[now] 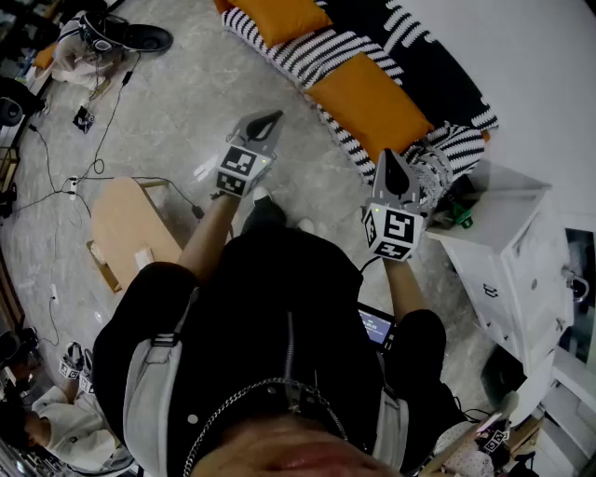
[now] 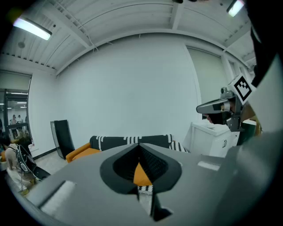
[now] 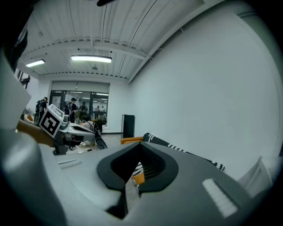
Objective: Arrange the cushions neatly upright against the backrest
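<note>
Two orange cushions (image 1: 372, 101) (image 1: 284, 17) lie flat on the seat of a black-and-white striped sofa (image 1: 317, 56). Its dark backrest (image 1: 438, 56) runs behind them. My left gripper (image 1: 272, 117) is held in the air short of the sofa, shut and empty. My right gripper (image 1: 390, 155) hovers near the sofa's near end, also shut with nothing in it. In the left gripper view the closed jaws (image 2: 139, 149) point at the sofa (image 2: 128, 142), with a strip of orange cushion (image 2: 142, 174) showing past them. In the right gripper view the gripper (image 3: 140, 149) faces along the backrest (image 3: 177, 148).
A white cabinet (image 1: 507, 252) stands right of the sofa's near end. A wooden stool (image 1: 130, 228) sits on the floor at left, with cables (image 1: 93, 168) and shoes (image 1: 140, 37) beyond it. A black panel (image 2: 62, 137) stands at the sofa's far end.
</note>
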{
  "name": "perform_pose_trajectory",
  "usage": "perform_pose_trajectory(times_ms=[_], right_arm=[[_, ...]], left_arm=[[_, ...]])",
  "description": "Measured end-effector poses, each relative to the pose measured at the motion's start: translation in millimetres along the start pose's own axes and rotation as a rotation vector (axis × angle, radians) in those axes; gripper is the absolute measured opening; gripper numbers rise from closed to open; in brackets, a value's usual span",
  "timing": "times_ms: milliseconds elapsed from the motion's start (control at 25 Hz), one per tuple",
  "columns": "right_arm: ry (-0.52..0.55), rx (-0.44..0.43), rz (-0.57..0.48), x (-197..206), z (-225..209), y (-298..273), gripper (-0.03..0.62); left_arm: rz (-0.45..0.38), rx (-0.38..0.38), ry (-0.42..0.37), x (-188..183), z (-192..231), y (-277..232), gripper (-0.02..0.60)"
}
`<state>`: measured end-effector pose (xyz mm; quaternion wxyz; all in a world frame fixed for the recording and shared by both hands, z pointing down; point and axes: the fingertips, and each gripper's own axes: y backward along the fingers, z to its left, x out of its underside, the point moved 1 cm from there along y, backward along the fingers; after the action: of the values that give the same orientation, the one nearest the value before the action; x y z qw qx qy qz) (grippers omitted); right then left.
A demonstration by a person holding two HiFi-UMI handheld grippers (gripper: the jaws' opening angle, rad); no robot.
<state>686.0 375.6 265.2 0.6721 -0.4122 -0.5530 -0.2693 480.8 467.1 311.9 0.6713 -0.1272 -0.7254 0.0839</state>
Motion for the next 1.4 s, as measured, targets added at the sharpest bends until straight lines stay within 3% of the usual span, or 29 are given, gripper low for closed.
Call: perform_pose_trajectory(times_ms=[120,280,720,1120,1280,1400], right_arm=[[-0.013,0.000,-0.006,0,0,1,0.000],[-0.116,-0.052,-0.070,-3,-1,9,0.003],[-0.110,-0.026,-0.001,11,-17,-6,0.003],[-0.171,0.119,0.126,44,-99,-75,0.003],[-0.180,0.167,0.209,65,-130,-117,0.003],[-0.196,0.191,0.257,80,-153,-144,0.003]], left_arm=[[0.010,0.009,-0.003,0,-1,-1,0.006],[0.023,0.024,-0.012,4,-6,-3,0.006],[0.064,0.090,-0.037,13,2,-50,0.006],[0.195,0.178,-0.174,49,60,-169,0.006],[0.269,0.278,-0.270,72,80,-230,0.006],[0.308,0.357,-0.280,90,88,-274,0.006]])
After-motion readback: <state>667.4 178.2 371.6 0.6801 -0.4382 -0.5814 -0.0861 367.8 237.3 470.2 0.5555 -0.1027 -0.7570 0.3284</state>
